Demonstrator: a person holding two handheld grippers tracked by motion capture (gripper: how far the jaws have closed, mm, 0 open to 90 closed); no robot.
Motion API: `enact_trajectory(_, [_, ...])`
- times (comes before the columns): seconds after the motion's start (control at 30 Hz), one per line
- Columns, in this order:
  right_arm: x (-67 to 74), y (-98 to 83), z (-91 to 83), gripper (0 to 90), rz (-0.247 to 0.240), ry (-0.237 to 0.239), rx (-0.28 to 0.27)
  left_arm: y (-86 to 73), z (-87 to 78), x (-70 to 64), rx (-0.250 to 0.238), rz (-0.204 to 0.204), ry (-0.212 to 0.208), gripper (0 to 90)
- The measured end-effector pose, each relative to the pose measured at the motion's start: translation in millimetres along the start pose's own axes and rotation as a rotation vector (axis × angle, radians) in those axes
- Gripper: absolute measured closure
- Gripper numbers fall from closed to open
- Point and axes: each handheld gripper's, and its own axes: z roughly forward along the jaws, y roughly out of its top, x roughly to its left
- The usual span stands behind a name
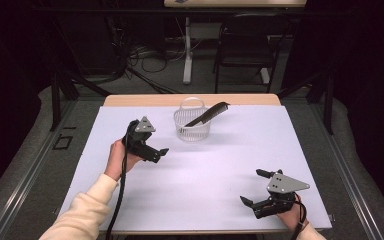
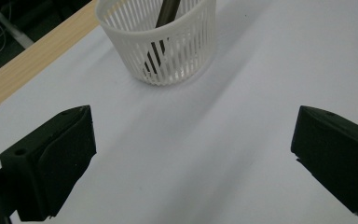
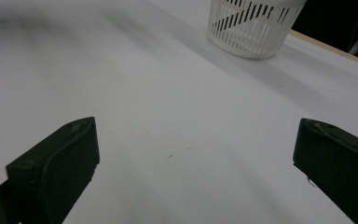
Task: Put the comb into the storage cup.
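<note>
Comb (image 1: 208,115) leans in basket (image 1: 192,131) — both grippers (image 1: 161,153) (image 1: 254,187) gape, empty.

Your white-covered surface (image 1: 190,170) has a light wooden edge (image 1: 130,100) showing along its far side. Past it, you see a black chair (image 1: 245,45) at far right, a white table leg (image 1: 187,50) beside it, and dark tangled cables (image 1: 140,55) lying on the grey floor (image 1: 170,80).

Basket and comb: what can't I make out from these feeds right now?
- Comb lower end: high view, hidden behind the basket wall.
- Comb top: left gripper view, cut off by the upper edge.
- Basket rim: right gripper view, cut off by the upper edge.
- Comb teeth: high view, too small to tell.
</note>
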Motion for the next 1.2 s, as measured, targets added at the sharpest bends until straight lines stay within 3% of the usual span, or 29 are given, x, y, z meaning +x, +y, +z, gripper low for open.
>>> enact_trajectory(0.7, [0.8, 0.5, -0.1, 0.0, -0.001, 0.001, 0.000, -32.6, -27.5, -17.4, 0.015, -0.010, 0.014, 0.0])
enact_trajectory(1.2, [0.6, 0.5, 0.1, 0.0, 0.000, -0.003, 0.004, -68.4, -36.4, -30.0, 0.027, -0.063, 0.012, 0.0])
